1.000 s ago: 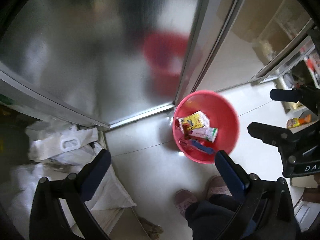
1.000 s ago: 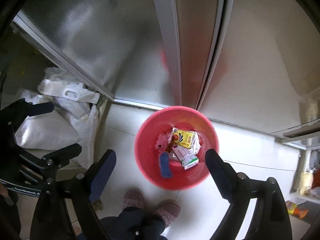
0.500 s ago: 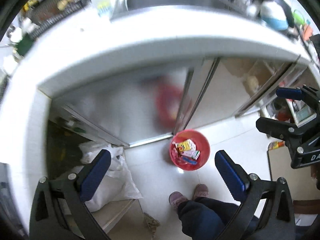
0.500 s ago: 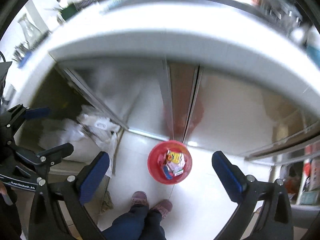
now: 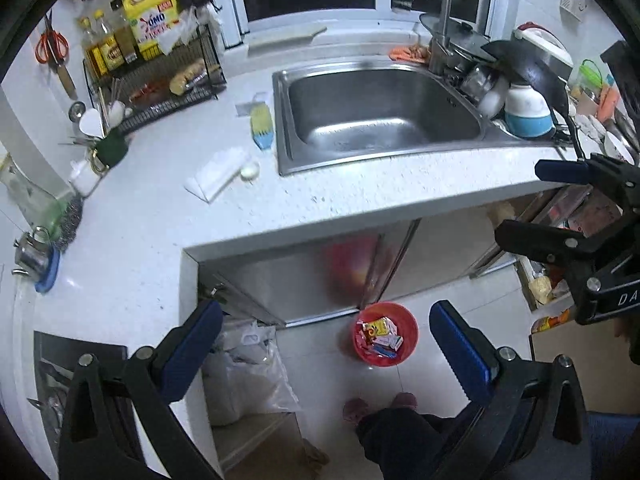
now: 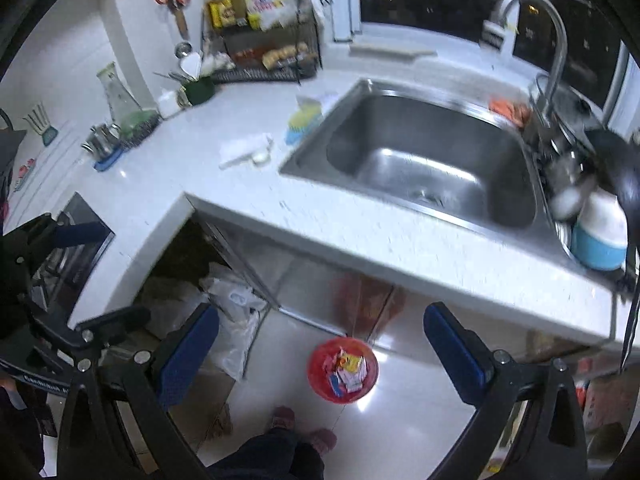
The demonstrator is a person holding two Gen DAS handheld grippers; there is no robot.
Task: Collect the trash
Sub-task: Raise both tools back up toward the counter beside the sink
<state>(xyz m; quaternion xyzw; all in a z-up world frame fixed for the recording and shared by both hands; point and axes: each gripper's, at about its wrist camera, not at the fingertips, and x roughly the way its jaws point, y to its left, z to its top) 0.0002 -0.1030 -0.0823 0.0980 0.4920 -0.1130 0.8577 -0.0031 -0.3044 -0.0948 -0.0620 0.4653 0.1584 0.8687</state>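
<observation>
A red bin (image 5: pixel 411 330) stands on the white floor in front of the steel cabinet doors, far below both grippers, with several wrappers (image 5: pixel 380 336) in it. It shows in the right wrist view too, as the red bin (image 6: pixel 371 376). On the white countertop (image 5: pixel 360 196), left of the sink, lie a crumpled white paper (image 5: pixel 218 174) and a small white scrap (image 5: pixel 250 170). My left gripper (image 5: pixel 326 332) is open and holds nothing. My right gripper (image 6: pixel 320 346) is open and holds nothing as well. Each gripper shows at the edge of the other's view.
A steel sink (image 5: pixel 384 112) with a tap (image 5: pixel 438 8) is set in the counter, and pots and bowls (image 5: pixel 524 108) are stacked to its right. A wire rack of bottles (image 5: pixel 152 68) stands at the back left. White bags (image 5: pixel 244 376) lie under the counter. The person's feet (image 5: pixel 380 404) stand by the bin.
Both grippers have risen from just above the bin to above counter height. The bin has shrunk in view, and the countertop, sink and window have come into sight. Both stay open.
</observation>
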